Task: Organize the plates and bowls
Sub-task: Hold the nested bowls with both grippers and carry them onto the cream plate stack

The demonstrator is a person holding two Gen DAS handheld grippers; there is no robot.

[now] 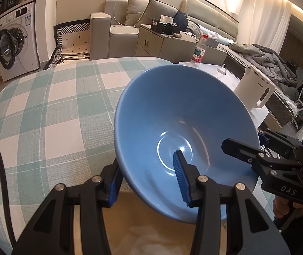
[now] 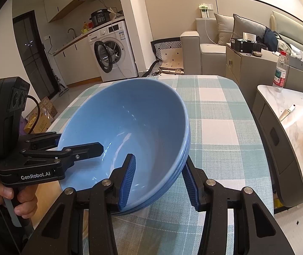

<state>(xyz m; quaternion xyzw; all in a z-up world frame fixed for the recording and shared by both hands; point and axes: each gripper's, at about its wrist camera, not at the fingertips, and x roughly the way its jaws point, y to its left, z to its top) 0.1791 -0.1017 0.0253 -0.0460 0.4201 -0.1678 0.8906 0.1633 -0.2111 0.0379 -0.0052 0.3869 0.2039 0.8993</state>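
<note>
Both grippers grip the blue bowl (image 1: 172,127) from opposite sides, and I see it tilted above the checked surface (image 1: 45,106). My left gripper (image 1: 147,182) is closed partway over the rim, one pad inside, one outside. My right gripper (image 2: 159,182) pinches the other rim likewise; in its view a second rim edge shows beneath, so bowls look stacked.

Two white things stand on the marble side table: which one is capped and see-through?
The water bottle, at the table's far end: clear plastic, red cap, green-and-red label. The white kettle stands nearer the grippers and is opaque, with a handle on its side.
</note>
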